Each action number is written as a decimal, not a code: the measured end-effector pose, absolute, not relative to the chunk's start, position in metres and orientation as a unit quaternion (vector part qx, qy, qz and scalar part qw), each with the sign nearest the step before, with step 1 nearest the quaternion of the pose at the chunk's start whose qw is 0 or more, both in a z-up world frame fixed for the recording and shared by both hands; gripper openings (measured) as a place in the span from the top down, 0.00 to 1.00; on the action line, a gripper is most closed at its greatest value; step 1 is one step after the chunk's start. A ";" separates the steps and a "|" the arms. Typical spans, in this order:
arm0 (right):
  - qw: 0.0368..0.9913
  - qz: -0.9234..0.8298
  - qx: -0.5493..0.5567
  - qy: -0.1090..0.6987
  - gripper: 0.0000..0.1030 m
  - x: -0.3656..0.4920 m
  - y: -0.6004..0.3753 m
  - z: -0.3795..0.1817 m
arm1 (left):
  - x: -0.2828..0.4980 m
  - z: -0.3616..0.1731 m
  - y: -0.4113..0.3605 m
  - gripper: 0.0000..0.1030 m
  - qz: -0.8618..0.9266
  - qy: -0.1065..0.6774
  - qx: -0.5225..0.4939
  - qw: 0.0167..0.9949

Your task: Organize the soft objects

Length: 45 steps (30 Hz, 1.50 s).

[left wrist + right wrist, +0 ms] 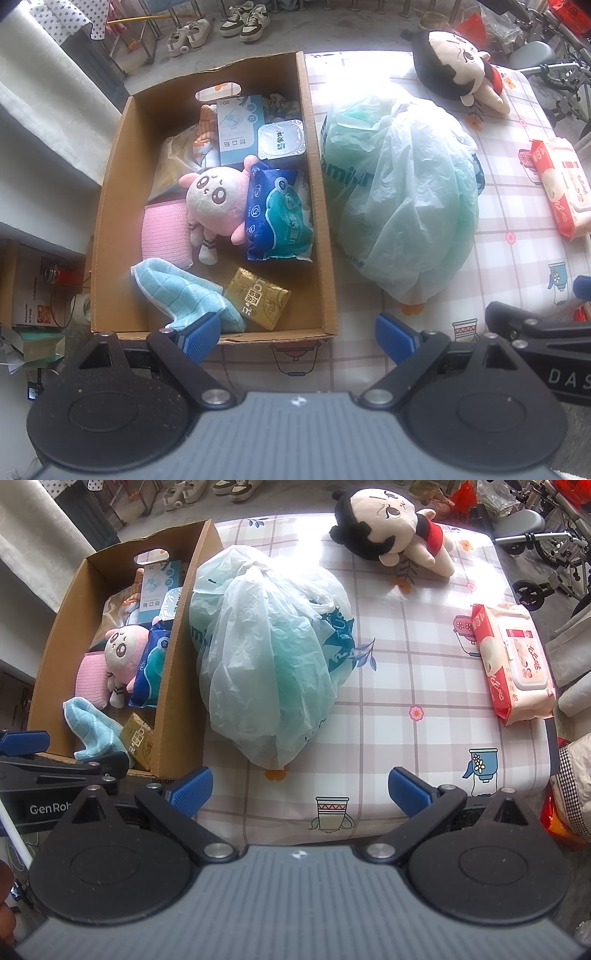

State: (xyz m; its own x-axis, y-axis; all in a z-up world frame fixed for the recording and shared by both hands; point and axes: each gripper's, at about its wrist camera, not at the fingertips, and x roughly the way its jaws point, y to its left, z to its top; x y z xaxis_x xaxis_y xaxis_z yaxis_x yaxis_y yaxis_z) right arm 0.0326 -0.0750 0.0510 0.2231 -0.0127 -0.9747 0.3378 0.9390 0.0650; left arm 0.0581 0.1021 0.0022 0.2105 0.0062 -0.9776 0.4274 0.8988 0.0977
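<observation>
A cardboard box (325,236) (177,686) stands at the table's left. It holds a pink plush doll (218,199) (118,653), a pink cloth (162,232), a light blue cloth (177,291) (92,731), a blue tissue pack (277,214) and a gold packet (258,299). A knotted pale green plastic bag (402,192) (273,653) lies beside the box. A black-haired doll in red (458,70) (391,528) lies at the far side. A red wet-wipes pack (561,184) (513,661) lies at the right. My left gripper (295,339) is open and empty at the box's near wall. My right gripper (299,794) is open and empty before the bag.
The table has a checked cloth (406,709) with printed cups and flowers. The box also holds a plaster box (236,129) and a sealed white cup (280,140). Shoes (243,22) stand on the floor beyond. A bicycle (554,550) stands at the far right.
</observation>
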 end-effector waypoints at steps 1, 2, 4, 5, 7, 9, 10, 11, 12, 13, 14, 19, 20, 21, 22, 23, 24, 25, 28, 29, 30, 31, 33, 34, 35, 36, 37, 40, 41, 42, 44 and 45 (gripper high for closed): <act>0.771 -0.114 0.132 0.613 0.01 0.033 -0.075 0.051 | 0.058 0.002 0.102 0.11 -0.139 0.613 0.177 0.758; 0.771 -0.114 0.132 0.613 0.01 0.033 -0.075 0.051 | 0.058 0.002 0.102 0.11 -0.139 0.613 0.177 0.757; 0.771 -0.114 0.133 0.613 0.01 0.032 -0.075 0.051 | 0.058 0.002 0.102 0.11 -0.139 0.612 0.177 0.758; 0.771 -0.114 0.133 0.613 0.01 0.032 -0.075 0.051 | 0.058 0.002 0.101 0.11 -0.139 0.613 0.177 0.757; 0.770 -0.114 0.133 0.613 0.01 0.032 -0.075 0.051 | 0.059 0.002 0.101 0.11 -0.139 0.613 0.177 0.757; 0.770 -0.113 0.133 0.614 0.01 0.033 -0.075 0.051 | 0.059 0.002 0.101 0.11 -0.139 0.613 0.177 0.757; 0.770 -0.114 0.133 0.614 0.01 0.033 -0.075 0.051 | 0.059 0.002 0.101 0.11 -0.139 0.613 0.177 0.757; 0.770 -0.114 0.134 0.614 0.01 0.032 -0.075 0.051 | 0.058 0.002 0.101 0.11 -0.139 0.613 0.177 0.757; 0.770 -0.113 0.134 0.614 0.01 0.033 -0.077 0.051 | 0.058 0.002 0.101 0.11 -0.139 0.613 0.178 0.757; 0.770 -0.113 0.134 0.614 0.01 0.033 -0.078 0.051 | 0.059 0.002 0.100 0.11 -0.139 0.613 0.178 0.757; 0.770 -0.113 0.134 0.614 0.01 0.033 -0.077 0.051 | 0.059 0.002 0.101 0.11 -0.139 0.613 0.179 0.757; 0.770 -0.113 0.134 0.614 0.01 0.033 -0.080 0.050 | 0.060 0.002 0.096 0.11 -0.138 0.612 0.182 0.757; 0.770 -0.113 0.134 0.613 0.01 0.033 -0.080 0.050 | 0.060 0.002 0.097 0.11 -0.138 0.612 0.182 0.758; 0.770 -0.113 0.135 0.613 0.01 0.033 -0.080 0.050 | 0.059 0.002 0.097 0.11 -0.137 0.612 0.182 0.758; 0.770 -0.113 0.135 0.613 0.01 0.033 -0.080 0.050 | 0.060 0.002 0.097 0.11 -0.137 0.612 0.182 0.758; 0.770 -0.113 0.136 0.613 0.01 0.033 -0.080 0.050 | 0.059 0.002 0.097 0.11 -0.137 0.612 0.181 0.758; 0.769 -0.113 0.136 0.614 0.01 0.033 -0.080 0.050 | 0.059 0.002 0.097 0.11 -0.137 0.612 0.182 0.757; 0.769 -0.114 0.136 0.614 0.01 0.032 -0.080 0.050 | 0.059 0.002 0.097 0.11 -0.137 0.612 0.182 0.758; 0.769 -0.114 0.136 0.614 0.01 0.033 -0.079 0.049 | 0.060 0.002 0.096 0.11 -0.137 0.612 0.183 0.757; 0.769 -0.114 0.136 0.614 0.01 0.033 -0.079 0.049 | 0.060 0.002 0.096 0.11 -0.137 0.612 0.183 0.757; 0.769 -0.114 0.136 0.614 0.01 0.033 -0.079 0.049 | 0.060 0.002 0.096 0.11 -0.137 0.612 0.183 0.757; 0.769 -0.114 0.136 0.614 0.01 0.032 -0.079 0.049 | 0.060 0.002 0.097 0.11 -0.137 0.612 0.183 0.757; 0.769 -0.114 0.135 0.614 0.01 0.032 -0.079 0.049 | 0.059 0.002 0.097 0.11 -0.137 0.612 0.183 0.757; 0.769 -0.114 0.135 0.614 0.01 0.032 -0.079 0.049 | 0.060 0.002 0.097 0.11 -0.137 0.612 0.182 0.757; 0.769 -0.114 0.135 0.614 0.01 0.032 -0.079 0.049 | 0.059 0.002 0.097 0.11 -0.137 0.612 0.183 0.757; 0.769 -0.113 0.136 0.614 0.01 0.032 -0.079 0.049 | 0.059 0.002 0.097 0.11 -0.137 0.612 0.183 0.757; 0.769 -0.113 0.136 0.614 0.01 0.032 -0.079 0.049 | 0.060 0.002 0.097 0.11 -0.137 0.612 0.183 0.757; 0.769 -0.112 0.135 0.614 0.01 0.032 -0.078 0.049 | 0.059 0.002 0.098 0.11 -0.137 0.611 0.184 0.758; 0.770 -0.112 0.135 0.614 0.01 0.033 -0.078 0.049 | 0.059 0.002 0.098 0.11 -0.137 0.611 0.184 0.758; 0.770 -0.111 0.134 0.614 0.01 0.032 -0.077 0.049 | 0.059 0.002 0.098 0.11 -0.137 0.611 0.183 0.758; 0.770 -0.111 0.134 0.614 0.01 0.032 -0.077 0.049 | 0.058 0.001 0.100 0.11 -0.136 0.612 0.182 0.758; 0.770 -0.110 0.134 0.614 0.01 0.032 -0.077 0.049 | 0.058 0.001 0.100 0.11 -0.135 0.612 0.182 0.758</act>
